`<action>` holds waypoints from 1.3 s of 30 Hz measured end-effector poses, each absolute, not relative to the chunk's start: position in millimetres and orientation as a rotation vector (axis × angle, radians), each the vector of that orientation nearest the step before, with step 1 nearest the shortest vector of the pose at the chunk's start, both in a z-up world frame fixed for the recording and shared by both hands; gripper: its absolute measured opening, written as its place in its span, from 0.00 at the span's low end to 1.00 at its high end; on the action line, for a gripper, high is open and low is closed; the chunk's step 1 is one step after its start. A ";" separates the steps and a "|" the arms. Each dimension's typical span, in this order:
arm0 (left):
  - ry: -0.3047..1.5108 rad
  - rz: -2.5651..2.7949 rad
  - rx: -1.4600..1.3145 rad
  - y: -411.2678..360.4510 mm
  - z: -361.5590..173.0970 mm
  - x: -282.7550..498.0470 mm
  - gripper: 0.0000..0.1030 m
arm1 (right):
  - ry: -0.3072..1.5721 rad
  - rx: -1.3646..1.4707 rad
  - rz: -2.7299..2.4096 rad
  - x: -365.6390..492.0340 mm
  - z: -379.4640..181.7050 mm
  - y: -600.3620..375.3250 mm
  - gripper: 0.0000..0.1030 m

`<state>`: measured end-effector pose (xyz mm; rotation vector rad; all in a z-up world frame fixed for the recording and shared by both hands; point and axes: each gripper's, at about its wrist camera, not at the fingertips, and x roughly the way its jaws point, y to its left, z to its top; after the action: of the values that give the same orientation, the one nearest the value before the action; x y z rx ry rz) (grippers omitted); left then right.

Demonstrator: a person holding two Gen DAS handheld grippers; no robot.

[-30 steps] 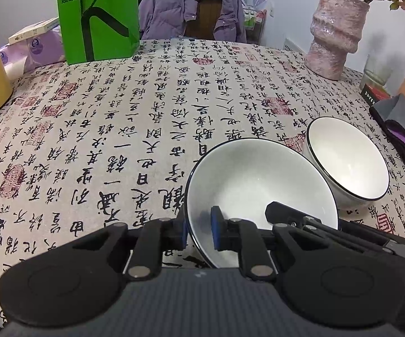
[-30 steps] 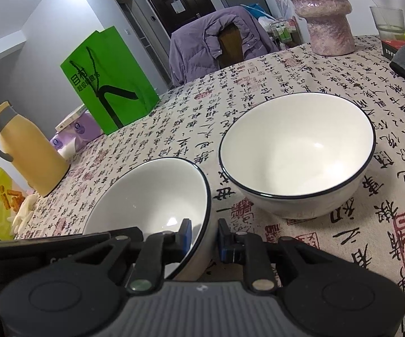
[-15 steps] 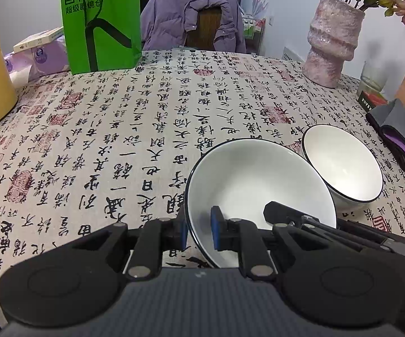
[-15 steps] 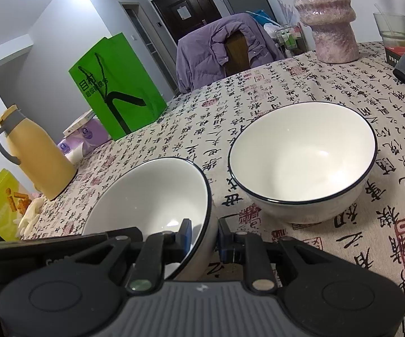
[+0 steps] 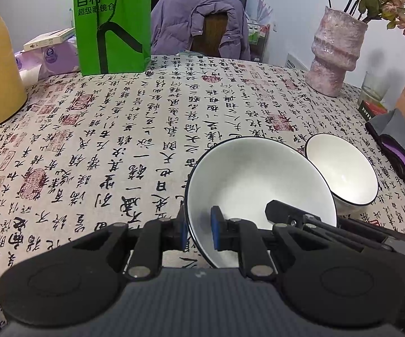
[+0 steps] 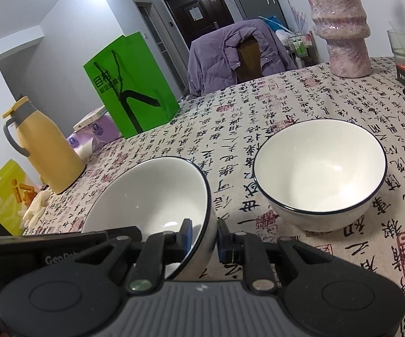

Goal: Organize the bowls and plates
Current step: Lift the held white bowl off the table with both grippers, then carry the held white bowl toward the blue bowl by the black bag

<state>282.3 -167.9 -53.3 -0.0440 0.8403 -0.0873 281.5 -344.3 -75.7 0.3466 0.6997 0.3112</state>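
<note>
Left gripper (image 5: pixel 199 231): clamped on the near-left rim of the held bowl, one blue pad inside the wall, one outside.
Right gripper (image 6: pixel 204 237): clamped on the same bowl's opposite rim, one blue pad inside, one outside; its black fingers (image 5: pixel 282 210) reach into the left wrist view.
Held bowl (image 5: pixel 258 193): nearest item, gripped on both sides; round, deep, glossy white ceramic with a thin dark rim line. Mouth faces up and tilts slightly towards the left camera. Whether its base touches the cloth cannot be told.
Second bowl (image 6: pixel 318 174): just beside the held bowl, to its right; same white glazed ware and dark rim. Upright on the tablecloth, mouth up, empty.
Tablecloth (image 5: pixel 118 129): beige fabric printed with black calligraphy and red seal stamps, lying flat beneath both bowls.
Yellow jug (image 6: pixel 48 151): well beyond the held bowl, to the left; matt, cylindrical, grey handle and collar.
Green paper bag (image 5: pixel 112 22): far beyond the held bowl, upright, cord handle.
Pink vase (image 5: pixel 337 56): far beyond the second bowl; rough, stepped, holding dried flowers.
Purple jacket (image 5: pixel 199 28): furthest, padded, draped over a wooden chair back.
</note>
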 end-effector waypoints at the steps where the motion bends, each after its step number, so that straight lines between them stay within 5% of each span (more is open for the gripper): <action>1: 0.840 -0.087 -0.045 -166.6 -52.5 281.0 0.15 | 0.698 0.344 0.312 280.0 -74.5 -343.5 0.17; 39: 0.760 -0.061 -0.080 -135.2 -12.4 225.5 0.15 | 0.647 0.304 0.333 230.2 -31.3 -311.0 0.17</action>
<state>225.5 -135.2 -12.4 -0.0803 0.7603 -0.0614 230.2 -311.0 -31.3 0.3040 0.6472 0.3335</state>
